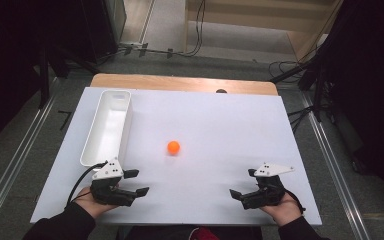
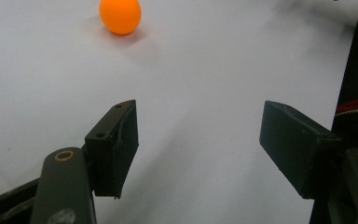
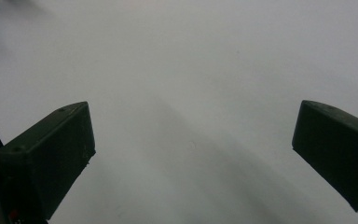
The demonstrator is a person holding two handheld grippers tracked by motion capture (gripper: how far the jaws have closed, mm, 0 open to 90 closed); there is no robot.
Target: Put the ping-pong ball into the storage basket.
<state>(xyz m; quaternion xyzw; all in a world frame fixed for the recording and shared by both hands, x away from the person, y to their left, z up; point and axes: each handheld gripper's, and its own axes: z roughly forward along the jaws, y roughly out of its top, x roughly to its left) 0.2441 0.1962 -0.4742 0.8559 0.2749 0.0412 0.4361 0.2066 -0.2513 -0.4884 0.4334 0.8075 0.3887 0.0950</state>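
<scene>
A small orange ball (image 1: 173,147) rests on the white table top (image 1: 215,125) near its middle. In the left gripper view the ball (image 2: 120,16) lies ahead of the jaws, up and to the left. My left gripper (image 1: 136,182) sits near the front left of the table, open, with nothing between its jaws (image 2: 198,135). At the front right my right gripper (image 1: 243,183) is held low over the table, its jaws wide apart and open over bare white surface (image 3: 193,140). Both point inward toward the table's centre.
A long white bin (image 1: 107,127) stands along the left side of the table, just beyond the left gripper. The table's wooden far edge (image 1: 180,82) shows at the back. Dark stands and cables lie on the floor around the table.
</scene>
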